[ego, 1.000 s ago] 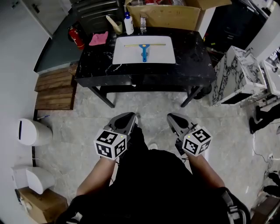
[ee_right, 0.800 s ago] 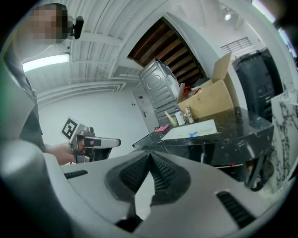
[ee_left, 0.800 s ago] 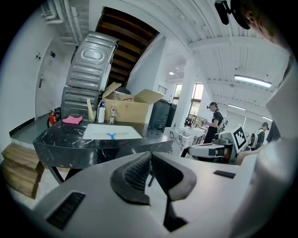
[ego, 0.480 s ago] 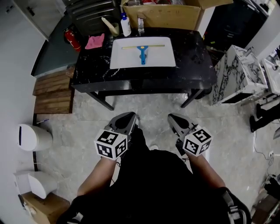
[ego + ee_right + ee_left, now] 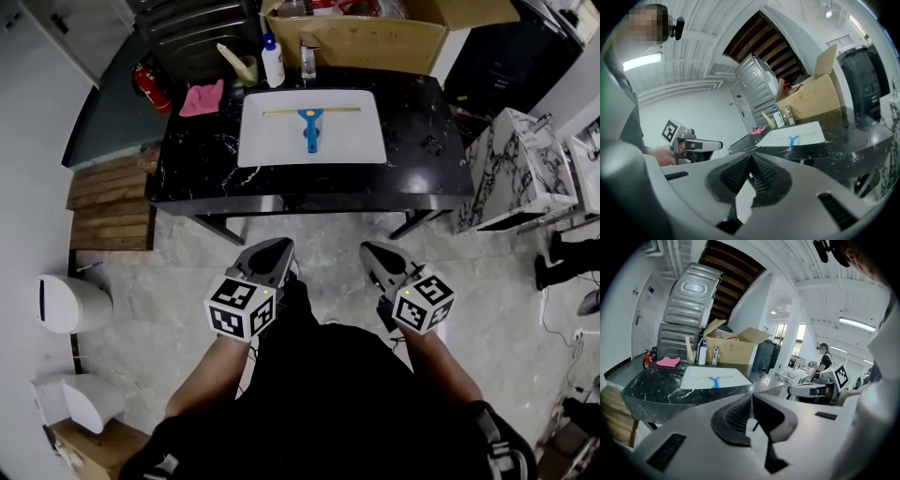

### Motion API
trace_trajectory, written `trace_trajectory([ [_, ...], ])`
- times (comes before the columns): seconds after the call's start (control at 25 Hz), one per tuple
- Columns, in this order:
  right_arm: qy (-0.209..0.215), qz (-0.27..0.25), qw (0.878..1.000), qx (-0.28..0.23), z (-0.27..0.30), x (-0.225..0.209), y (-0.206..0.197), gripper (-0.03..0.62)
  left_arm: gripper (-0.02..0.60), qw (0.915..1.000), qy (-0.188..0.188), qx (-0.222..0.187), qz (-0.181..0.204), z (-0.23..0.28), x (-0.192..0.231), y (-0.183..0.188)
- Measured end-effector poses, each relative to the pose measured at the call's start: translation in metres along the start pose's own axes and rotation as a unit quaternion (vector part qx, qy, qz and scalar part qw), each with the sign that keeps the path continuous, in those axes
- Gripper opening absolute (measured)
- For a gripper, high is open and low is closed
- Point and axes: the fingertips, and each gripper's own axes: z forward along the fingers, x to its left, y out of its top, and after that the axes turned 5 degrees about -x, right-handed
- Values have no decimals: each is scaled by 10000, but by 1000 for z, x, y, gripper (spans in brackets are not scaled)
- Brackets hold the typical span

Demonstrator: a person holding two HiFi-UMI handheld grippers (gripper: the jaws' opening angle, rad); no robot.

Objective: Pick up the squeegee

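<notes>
The squeegee (image 5: 310,127), with a blue handle and a pale blade, lies flat in a white basin (image 5: 272,145) set into a black marble table (image 5: 202,159). Both grippers are held low over the floor, well short of the table's front edge. My left gripper (image 5: 278,249) is shut with nothing in it, and so is my right gripper (image 5: 372,253). In the left gripper view the squeegee (image 5: 714,379) shows far ahead beyond the shut left gripper (image 5: 752,399). In the right gripper view the squeegee (image 5: 793,137) is small and distant past the right gripper (image 5: 750,157).
A pink cloth (image 5: 202,97), a bottle (image 5: 273,56) and a faucet (image 5: 307,54) sit at the table's back, before a cardboard box (image 5: 375,37). A marble-patterned cabinet (image 5: 511,169) stands right, wooden steps (image 5: 111,202) and a white bin (image 5: 70,284) left.
The table and squeegee have drawn nearer and sit lower in the head view. Both grippers keep their places before the person's body and stay shut.
</notes>
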Motion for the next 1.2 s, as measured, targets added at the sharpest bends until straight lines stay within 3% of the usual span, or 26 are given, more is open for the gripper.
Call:
trace_trajectory([
  [0.76, -320, -26, 9995, 34, 131, -48, 75, 9, 26, 9992, -343, 64, 170, 91, 123, 81],
  [1.2, -852, 93, 9963, 8, 182, -74, 95, 9, 26, 9969, -733, 189, 216, 134, 175, 103],
])
